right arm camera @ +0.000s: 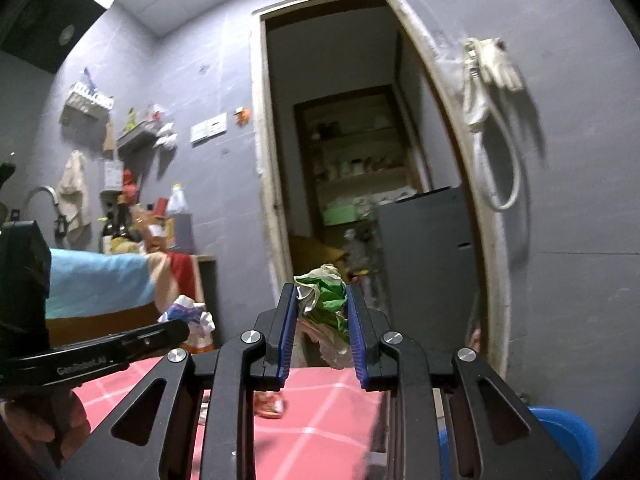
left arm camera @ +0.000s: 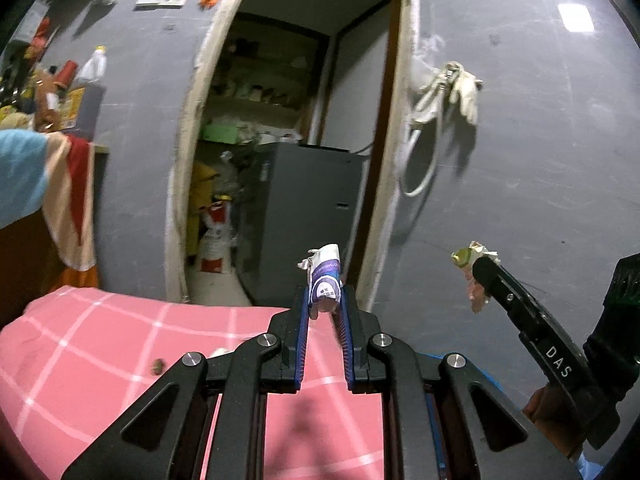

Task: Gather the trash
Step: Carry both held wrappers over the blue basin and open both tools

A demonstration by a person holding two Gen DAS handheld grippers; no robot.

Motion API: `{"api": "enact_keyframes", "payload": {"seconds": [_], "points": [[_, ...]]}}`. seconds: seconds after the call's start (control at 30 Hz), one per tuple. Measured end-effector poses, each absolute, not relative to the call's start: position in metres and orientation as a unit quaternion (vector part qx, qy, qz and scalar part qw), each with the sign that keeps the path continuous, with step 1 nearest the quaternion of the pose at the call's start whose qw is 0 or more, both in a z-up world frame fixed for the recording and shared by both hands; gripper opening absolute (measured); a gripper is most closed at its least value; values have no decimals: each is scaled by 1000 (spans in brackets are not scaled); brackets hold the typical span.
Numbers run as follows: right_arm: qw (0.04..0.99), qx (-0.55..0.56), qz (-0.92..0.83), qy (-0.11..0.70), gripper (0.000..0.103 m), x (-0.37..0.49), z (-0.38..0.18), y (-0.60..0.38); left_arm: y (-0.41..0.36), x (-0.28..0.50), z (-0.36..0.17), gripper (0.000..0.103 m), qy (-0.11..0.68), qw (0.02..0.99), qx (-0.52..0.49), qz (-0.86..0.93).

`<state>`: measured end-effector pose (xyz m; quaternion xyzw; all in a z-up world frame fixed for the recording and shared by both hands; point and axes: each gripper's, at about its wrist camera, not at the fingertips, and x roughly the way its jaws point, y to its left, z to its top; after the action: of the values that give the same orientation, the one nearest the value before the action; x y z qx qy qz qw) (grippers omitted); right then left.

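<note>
The left gripper (left arm camera: 325,312) is pinching a purple-printed wrapper (left arm camera: 326,280); the right gripper (right arm camera: 322,320), beside it, is clamping crumpled green packaging (right arm camera: 326,300) above the blue bin (right arm camera: 568,436).

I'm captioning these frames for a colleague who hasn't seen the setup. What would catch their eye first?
Both grippers are raised over a pink checked tablecloth, each clamping trash: the left gripper pinches a white and purple crumpled wrapper, the right gripper a green and white crumpled wrapper. Behind them an open doorway in the grey wall shows cluttered shelves, and pale gloves hang with a hose to its right.
</note>
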<state>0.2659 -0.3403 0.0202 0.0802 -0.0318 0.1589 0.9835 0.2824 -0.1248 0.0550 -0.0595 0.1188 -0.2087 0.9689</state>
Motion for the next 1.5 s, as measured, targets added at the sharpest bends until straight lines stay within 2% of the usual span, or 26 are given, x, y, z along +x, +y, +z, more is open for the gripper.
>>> {"api": "enact_keyframes", "payload": {"seconds": [0.47,1.17,1.27,1.4,1.5], "points": [[991,110,73,1,25,257,-1,-412,-212,292,42,12,165,946,-42,-277],[979,124,31,157,25,291,-37,-443,-257,343,-11,13,326,897,-67,-292],[978,125,29,167,26,293,-39,-446,-258,348,-17,16,337,894,-68,-287],[975,127,25,179,31,296,-41,-447,-261,352,-21,32,340,897,-59,-276],[974,128,22,184,33,296,-41,-448,-263,352,-23,34,339,899,-55,-273]]}}
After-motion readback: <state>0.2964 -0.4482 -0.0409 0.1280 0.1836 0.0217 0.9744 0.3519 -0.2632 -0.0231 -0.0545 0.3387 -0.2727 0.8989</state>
